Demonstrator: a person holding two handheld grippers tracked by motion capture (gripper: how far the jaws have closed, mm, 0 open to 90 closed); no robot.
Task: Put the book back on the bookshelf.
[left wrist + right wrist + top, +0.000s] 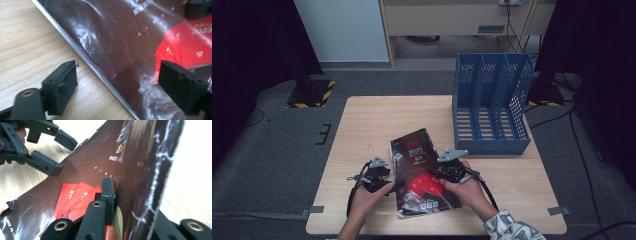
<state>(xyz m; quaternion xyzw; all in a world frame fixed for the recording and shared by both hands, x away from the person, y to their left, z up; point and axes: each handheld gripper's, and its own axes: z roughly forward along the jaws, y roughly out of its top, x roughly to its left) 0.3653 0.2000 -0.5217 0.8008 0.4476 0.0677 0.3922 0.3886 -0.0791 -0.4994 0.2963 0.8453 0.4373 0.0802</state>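
Magazine point(421, 172): one | file rack point(492, 102): one, three slots | left fingers point(60, 86) spread | right fingers point(108, 195) pinching magazine

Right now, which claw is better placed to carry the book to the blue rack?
Right: the right claw is clamped on the book and nearer the rack; the left claw stands open.

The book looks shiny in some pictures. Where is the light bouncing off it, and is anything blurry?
Left gripper view: white glare streaks across the creased dark cover of the book. Right gripper view: its worn spine is close and soft; the table is washed out. High view: dim, room edges dark.
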